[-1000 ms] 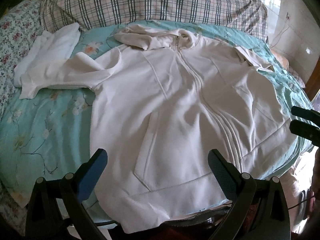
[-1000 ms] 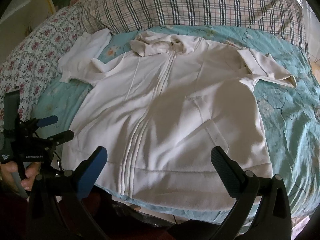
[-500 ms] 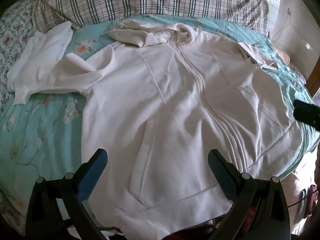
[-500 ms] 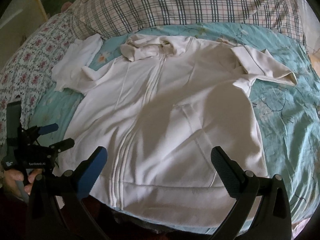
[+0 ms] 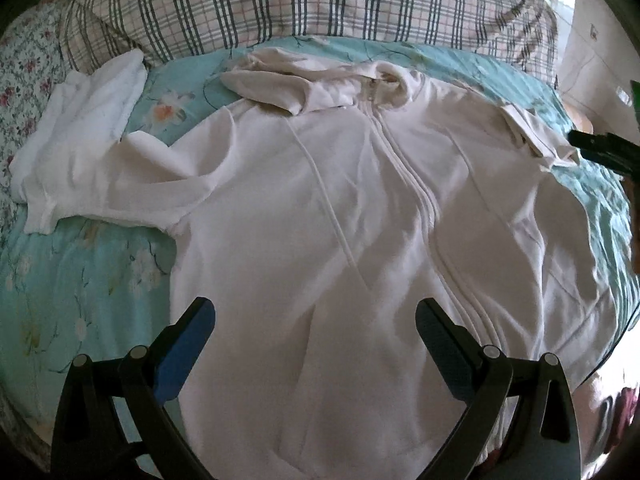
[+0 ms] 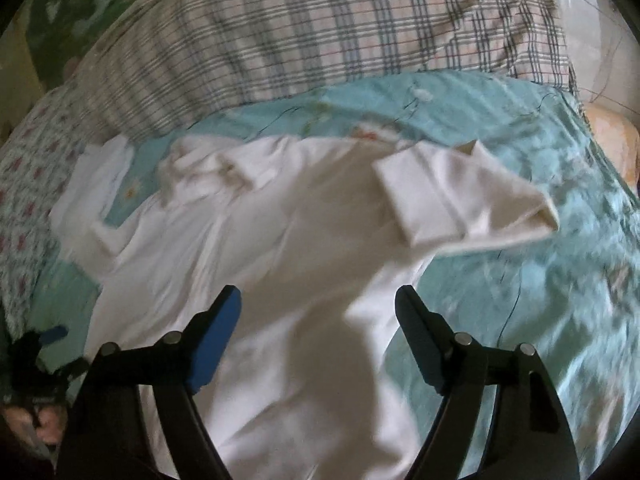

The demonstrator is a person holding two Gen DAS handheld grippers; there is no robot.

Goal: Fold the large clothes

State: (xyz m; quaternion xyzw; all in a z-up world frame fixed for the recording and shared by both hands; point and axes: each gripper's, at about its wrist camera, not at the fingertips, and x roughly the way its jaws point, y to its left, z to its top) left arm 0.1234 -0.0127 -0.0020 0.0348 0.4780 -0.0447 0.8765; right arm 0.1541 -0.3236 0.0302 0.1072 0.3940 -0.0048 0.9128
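Note:
A large white zip-up hoodie (image 5: 340, 208) lies front up on the bed, hood bunched at the far end, left sleeve (image 5: 100, 184) spread to the left. Its right sleeve (image 6: 460, 196) lies folded in on itself at the right side. My left gripper (image 5: 316, 320) is open and empty above the lower front of the hoodie. My right gripper (image 6: 318, 304) is open and empty above the hoodie's right side, short of the folded sleeve; the right wrist view is blurred. The right gripper also shows at the right edge of the left wrist view (image 5: 600, 148).
The hoodie rests on a teal floral bedsheet (image 5: 80, 280). A plaid pillow (image 5: 300, 0) lies across the head of the bed, with a floral pillow (image 5: 24, 64) at the far left. A second white cloth (image 5: 100, 96) lies beside the left sleeve.
Both grippers have moved forward over the hoodie. The right gripper has gone further up and right, toward the folded right sleeve. Both stay open.

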